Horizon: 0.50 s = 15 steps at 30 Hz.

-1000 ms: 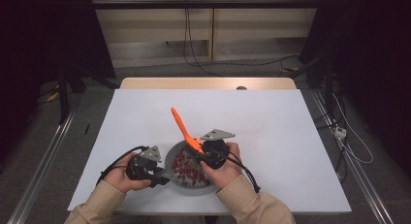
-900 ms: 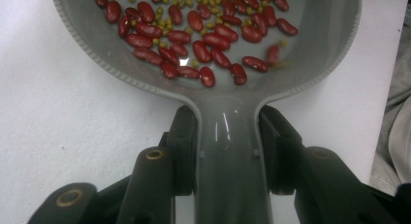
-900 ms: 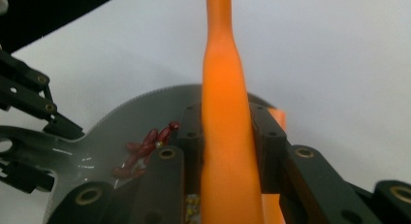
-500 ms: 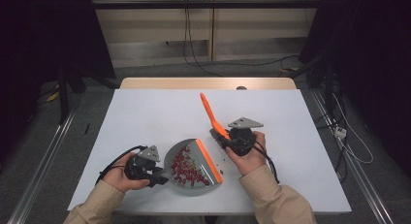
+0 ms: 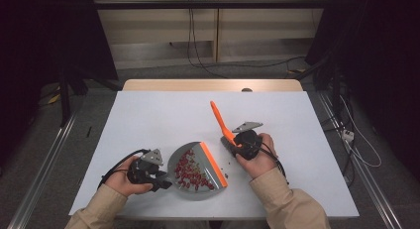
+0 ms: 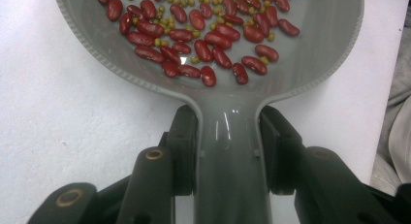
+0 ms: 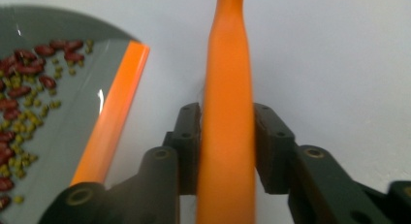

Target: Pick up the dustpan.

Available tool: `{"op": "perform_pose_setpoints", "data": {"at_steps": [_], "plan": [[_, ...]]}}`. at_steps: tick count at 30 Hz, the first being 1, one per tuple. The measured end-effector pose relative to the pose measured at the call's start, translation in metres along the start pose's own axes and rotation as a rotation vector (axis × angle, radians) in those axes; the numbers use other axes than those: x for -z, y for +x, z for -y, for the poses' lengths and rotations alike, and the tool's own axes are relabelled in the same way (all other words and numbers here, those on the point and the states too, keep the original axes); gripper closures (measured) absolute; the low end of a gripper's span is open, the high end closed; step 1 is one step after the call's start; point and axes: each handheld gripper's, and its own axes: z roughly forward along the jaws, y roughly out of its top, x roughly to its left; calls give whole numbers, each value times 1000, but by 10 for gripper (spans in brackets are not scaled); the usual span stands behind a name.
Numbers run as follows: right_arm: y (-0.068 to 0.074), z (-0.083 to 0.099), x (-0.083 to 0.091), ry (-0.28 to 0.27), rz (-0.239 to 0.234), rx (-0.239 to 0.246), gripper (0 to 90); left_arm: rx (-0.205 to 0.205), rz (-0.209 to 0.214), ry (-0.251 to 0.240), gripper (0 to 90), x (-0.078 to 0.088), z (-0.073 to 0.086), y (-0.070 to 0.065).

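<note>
The left tool clenches the handle of the grey dustpan, which lies on the white desk full of red beans. Just right of the pan's orange lip, the right tool grips an orange brush.

I see a white table with a wooden edge at its far side. Beyond it, black cables hang down a pale wall panel and trail across the grey floor.
</note>
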Motion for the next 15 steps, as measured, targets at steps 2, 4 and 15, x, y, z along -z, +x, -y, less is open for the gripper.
{"op": "perform_pose_setpoints", "data": {"at_steps": [2,4,15], "plan": [[2,2,2,11,-22,-46,711,2,-1,2,629,0,0,0],[8,4,3,1,-28,-62,711,6,-3,-1,630,0,0,-1],[42,8,0,-107,-85,-135,711,36,-9,-5,630,-2,-2,-1]]}}
